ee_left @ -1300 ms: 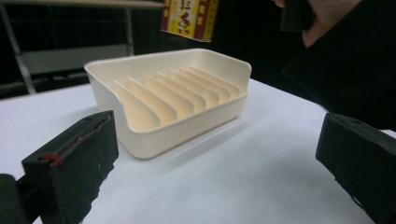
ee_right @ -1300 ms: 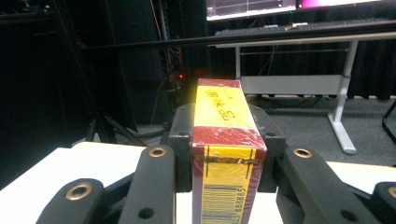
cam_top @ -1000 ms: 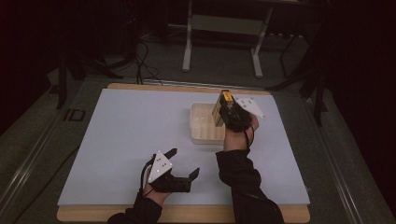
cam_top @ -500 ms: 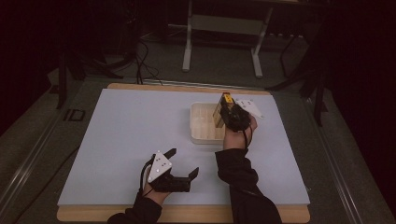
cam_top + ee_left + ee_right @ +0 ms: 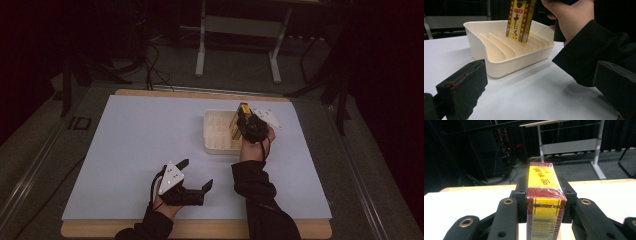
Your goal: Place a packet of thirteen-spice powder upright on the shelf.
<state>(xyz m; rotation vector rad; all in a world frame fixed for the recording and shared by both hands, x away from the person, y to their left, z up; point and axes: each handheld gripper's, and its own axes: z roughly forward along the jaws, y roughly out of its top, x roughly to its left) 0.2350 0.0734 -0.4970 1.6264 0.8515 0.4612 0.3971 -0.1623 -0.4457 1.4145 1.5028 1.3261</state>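
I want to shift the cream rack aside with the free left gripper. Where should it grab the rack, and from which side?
Grip the near wall of the cream divider rack at its rim, coming from the person's side. That wall is thin, upright and open to the left gripper, whose fingers stand apart. Keep clear of the right gripper, which is holding the yellow-and-red box in the slots.

Dim room, table lit from above (soft shadows), near jaws blurred
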